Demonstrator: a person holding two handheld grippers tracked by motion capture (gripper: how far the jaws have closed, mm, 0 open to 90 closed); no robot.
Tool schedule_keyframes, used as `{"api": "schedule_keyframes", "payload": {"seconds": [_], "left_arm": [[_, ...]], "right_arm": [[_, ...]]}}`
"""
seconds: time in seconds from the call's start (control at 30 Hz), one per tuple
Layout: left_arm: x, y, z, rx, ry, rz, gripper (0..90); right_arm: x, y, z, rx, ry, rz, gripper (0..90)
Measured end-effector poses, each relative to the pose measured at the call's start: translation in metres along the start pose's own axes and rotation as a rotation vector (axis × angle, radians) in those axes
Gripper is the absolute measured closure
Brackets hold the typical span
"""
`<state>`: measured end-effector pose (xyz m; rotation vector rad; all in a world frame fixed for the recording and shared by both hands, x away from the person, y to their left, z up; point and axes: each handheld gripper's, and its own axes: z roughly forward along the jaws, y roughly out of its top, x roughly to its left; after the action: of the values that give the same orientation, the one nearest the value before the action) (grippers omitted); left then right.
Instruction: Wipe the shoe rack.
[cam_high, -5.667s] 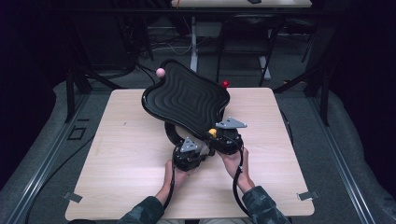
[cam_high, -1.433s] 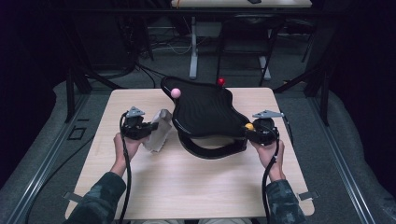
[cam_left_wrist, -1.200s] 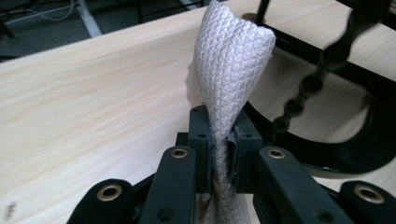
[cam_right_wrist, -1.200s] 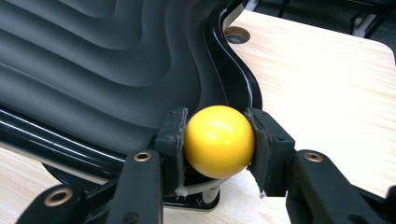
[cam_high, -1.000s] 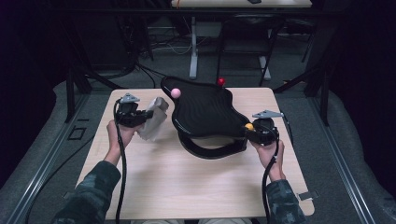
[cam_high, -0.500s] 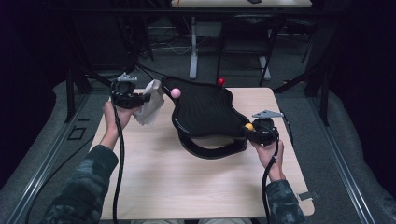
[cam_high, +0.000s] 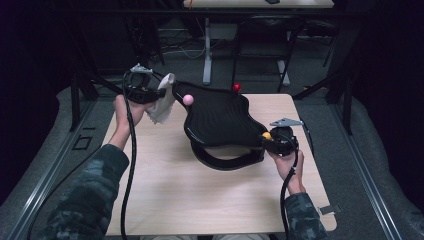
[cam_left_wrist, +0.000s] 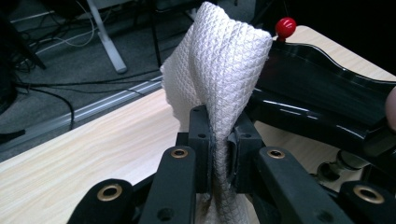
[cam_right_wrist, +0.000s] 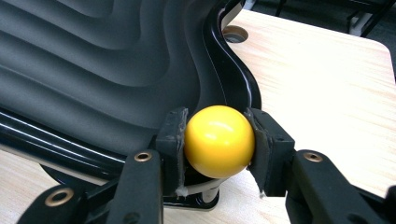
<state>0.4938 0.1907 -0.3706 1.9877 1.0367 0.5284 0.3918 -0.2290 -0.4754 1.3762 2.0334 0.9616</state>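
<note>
Left gripper (cam_left_wrist: 219, 140): jaws clamped on a white cloth (cam_left_wrist: 219, 60), held in the air over the table's (cam_high: 200, 200) far left corner, just beside the pink ball (cam_high: 188, 99) on the black board (cam_high: 220, 117). Right gripper (cam_right_wrist: 217, 140): jaws clamped on the yellow ball (cam_right_wrist: 219, 140) at the board's near right edge. Red ball (cam_high: 236, 87) at the far edge.

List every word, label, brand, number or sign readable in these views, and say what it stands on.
None: no readable text anywhere.
The white cloth, the yellow ball, the black ridged tray and the wooden table carry no print.
The black tongs bear only brass rivets.
</note>
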Motion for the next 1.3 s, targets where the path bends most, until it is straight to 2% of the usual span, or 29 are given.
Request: {"api": "schedule_keyframes", "payload": {"seconds": [0.3,0.7,0.97,1.1,1.2,1.3], "left_arm": [[-0.015,0.0,0.004,0.035,-0.05,0.037,81.9],[-0.034,-0.01,0.004,0.04,-0.11,0.092,81.9],[-0.043,-0.02,0.005,0.039,-0.165,0.097,81.9],[-0.045,-0.021,0.006,0.044,-0.169,0.106,81.9],[-0.042,-0.021,0.007,0.049,-0.156,0.105,81.9],[-0.033,-0.021,0.009,0.046,-0.137,0.07,81.9]], "right_arm": [[0.0,0.0,0.0,0.0,0.001,-0.002,59.6],[0.0,0.0,0.0,0.001,-0.001,-0.003,59.7],[0.0,0.0,0.0,0.001,-0.002,-0.006,59.7],[0.0,0.0,0.0,0.0,-0.001,-0.008,59.7],[0.0,0.0,0.0,0.001,-0.001,-0.009,59.7],[0.0,0.0,0.0,0.0,0.0,-0.009,59.7]]}}
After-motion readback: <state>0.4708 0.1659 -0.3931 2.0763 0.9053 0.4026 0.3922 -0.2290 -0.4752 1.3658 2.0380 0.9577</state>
